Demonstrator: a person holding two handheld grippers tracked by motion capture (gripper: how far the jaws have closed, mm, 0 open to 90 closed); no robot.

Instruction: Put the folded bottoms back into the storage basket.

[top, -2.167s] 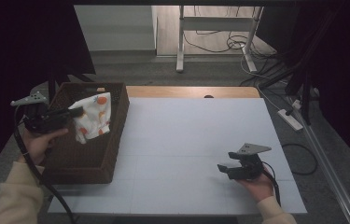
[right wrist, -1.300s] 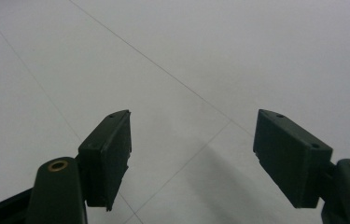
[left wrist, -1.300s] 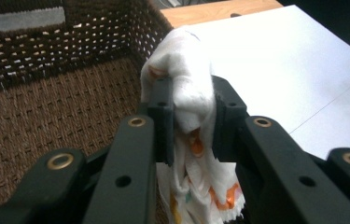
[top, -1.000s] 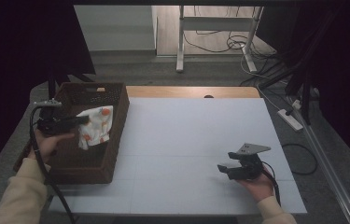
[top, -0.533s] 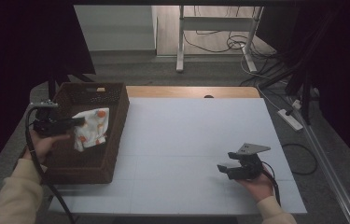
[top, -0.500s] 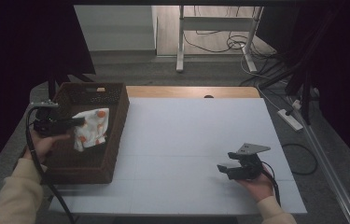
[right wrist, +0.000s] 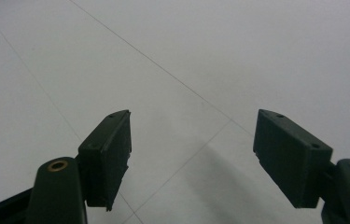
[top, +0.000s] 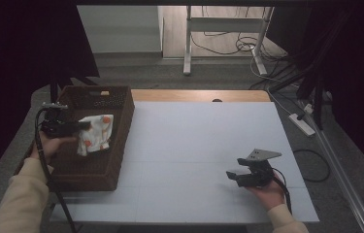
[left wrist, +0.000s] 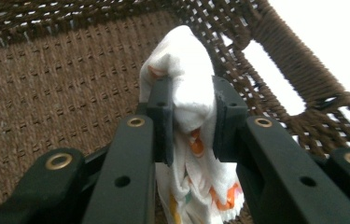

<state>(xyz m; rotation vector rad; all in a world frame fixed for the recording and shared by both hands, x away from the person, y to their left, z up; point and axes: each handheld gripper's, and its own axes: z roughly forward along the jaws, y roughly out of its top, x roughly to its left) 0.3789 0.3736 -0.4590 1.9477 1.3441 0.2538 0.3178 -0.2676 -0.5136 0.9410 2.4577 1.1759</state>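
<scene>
Now your left gripper (left wrist: 192, 116) clamps the cloth (top: 94, 133) inside the basket (top: 121, 104) at left; release it next. Right gripper (right wrist: 193, 158) idles, jaws apart.

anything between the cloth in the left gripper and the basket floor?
Nothing visible. The left gripper is shut on the white cloth with orange print, inside the brown wicker basket. In the left gripper view the woven bottom beneath and beyond the cloth looks bare.
</scene>
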